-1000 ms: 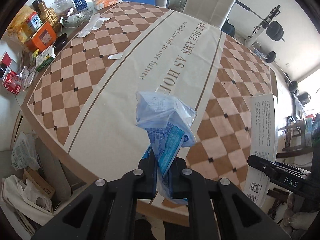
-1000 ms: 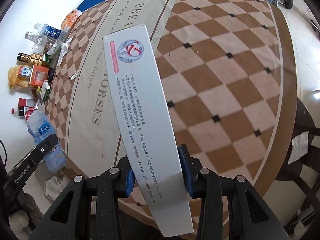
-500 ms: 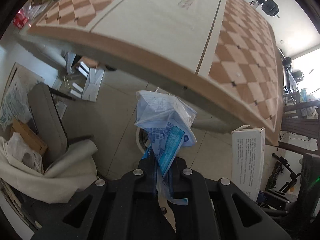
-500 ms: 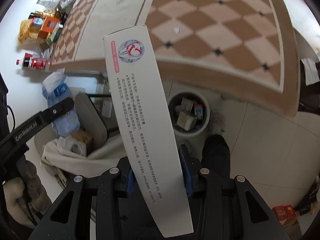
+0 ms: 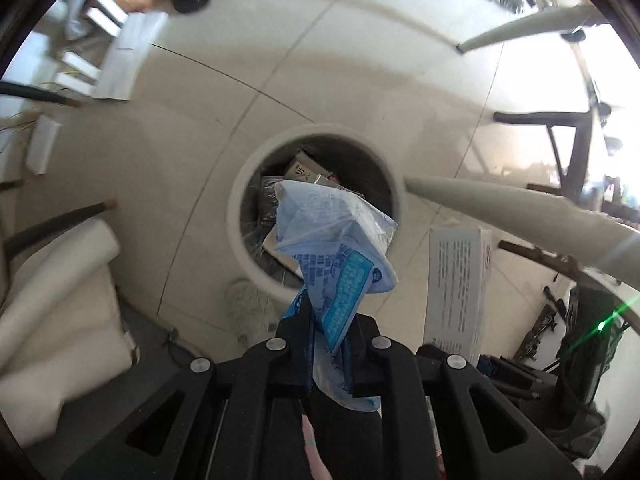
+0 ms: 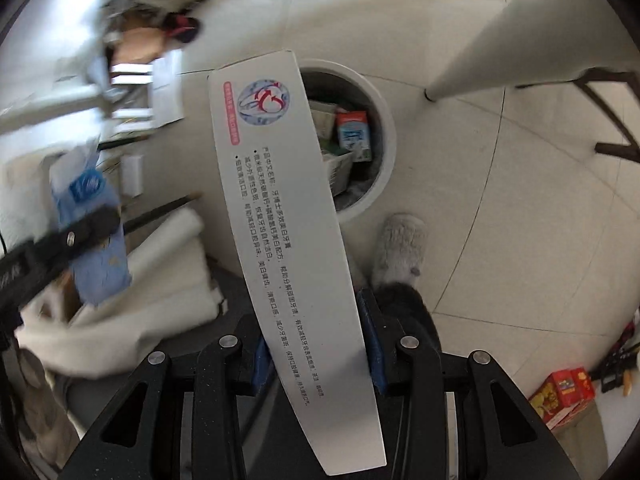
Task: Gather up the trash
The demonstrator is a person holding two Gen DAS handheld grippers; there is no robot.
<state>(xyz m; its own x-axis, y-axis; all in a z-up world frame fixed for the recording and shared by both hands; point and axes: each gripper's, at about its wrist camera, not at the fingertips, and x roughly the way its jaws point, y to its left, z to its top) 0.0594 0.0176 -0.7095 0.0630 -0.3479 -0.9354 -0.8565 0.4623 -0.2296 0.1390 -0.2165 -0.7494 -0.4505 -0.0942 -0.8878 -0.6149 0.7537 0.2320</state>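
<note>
**Both pieces of trash poised over the bin**

Your left gripper [image 5: 328, 332] pinches a crumpled blue plastic wrapper [image 5: 336, 240] by its lower tail, so the loose, crinkly bulk hangs right above the mouth of the round white bin [image 5: 240, 184]. That placement suits a straight drop. Your right gripper [image 6: 316, 352] clamps a long white cardboard box [image 6: 280, 208] across its narrow width, its stiff, flat, printed face angled toward the same bin [image 6: 384, 120], whose smooth rim shows cartons and packaging already inside. The box is rigid and long, so tipping it end-first will likely help it go in.
</note>
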